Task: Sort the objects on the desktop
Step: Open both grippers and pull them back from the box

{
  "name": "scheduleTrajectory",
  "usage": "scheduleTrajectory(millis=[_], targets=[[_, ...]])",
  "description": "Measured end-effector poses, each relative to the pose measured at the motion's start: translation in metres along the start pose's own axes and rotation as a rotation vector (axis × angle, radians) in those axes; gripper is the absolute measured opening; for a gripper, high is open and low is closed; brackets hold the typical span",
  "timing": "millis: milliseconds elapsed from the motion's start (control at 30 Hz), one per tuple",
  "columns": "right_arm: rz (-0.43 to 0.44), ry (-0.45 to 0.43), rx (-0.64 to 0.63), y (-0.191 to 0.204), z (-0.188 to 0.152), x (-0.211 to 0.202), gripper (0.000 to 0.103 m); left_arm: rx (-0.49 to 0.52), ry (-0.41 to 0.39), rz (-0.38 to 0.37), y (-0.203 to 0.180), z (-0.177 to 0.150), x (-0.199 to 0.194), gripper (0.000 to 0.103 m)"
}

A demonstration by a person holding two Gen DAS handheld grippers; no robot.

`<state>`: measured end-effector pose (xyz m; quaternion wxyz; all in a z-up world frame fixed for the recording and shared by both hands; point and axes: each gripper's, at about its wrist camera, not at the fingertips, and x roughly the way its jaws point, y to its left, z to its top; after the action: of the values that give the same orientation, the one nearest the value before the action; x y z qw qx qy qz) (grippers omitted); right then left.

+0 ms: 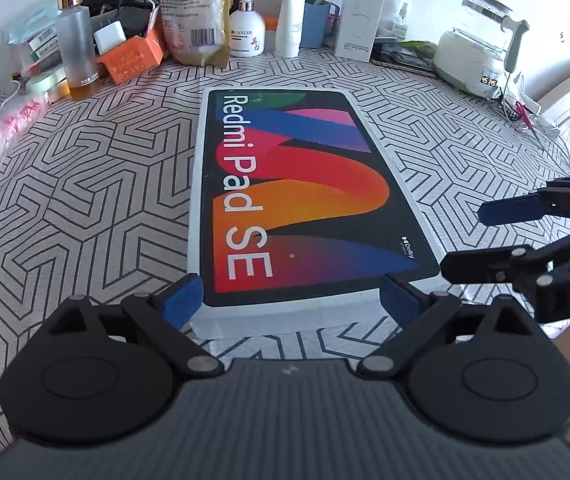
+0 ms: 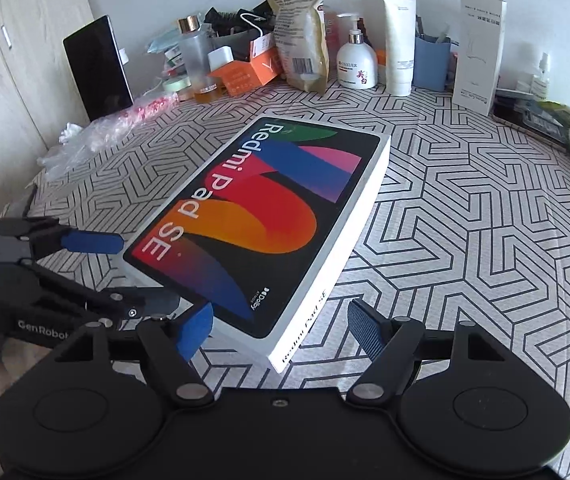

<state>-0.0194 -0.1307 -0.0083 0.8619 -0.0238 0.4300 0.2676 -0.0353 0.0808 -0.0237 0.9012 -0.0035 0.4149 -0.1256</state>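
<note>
A flat white Redmi Pad SE box with a colourful lid lies on the patterned tablecloth in the middle of the table; it also shows in the right wrist view. My left gripper is open, its blue fingertips straddling the box's near short end. My right gripper is open, its fingertips either side of the box's near right corner. The right gripper shows in the left wrist view at the right edge. The left gripper shows in the right wrist view at the box's near left.
Along the back stand a frosted bottle, an orange carton, a brown bag, a pump bottle, a white tube, a tall white box and a kettle. A dark tablet leans at left.
</note>
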Motion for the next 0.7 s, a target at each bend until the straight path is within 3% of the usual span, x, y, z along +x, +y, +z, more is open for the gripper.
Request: scheduleTrajectory(millis=[300, 700], targets=[[0.000, -0.006, -0.026, 0.006, -0.005, -0.004, 0.080, 0.065, 0.004, 0.016, -0.011, -0.005, -0.006, 0.097], [0.007, -0.010, -0.032, 0.009, -0.010, -0.007, 0.080, 0.056, 0.021, 0.052, -0.015, -0.008, -0.009, 0.099]])
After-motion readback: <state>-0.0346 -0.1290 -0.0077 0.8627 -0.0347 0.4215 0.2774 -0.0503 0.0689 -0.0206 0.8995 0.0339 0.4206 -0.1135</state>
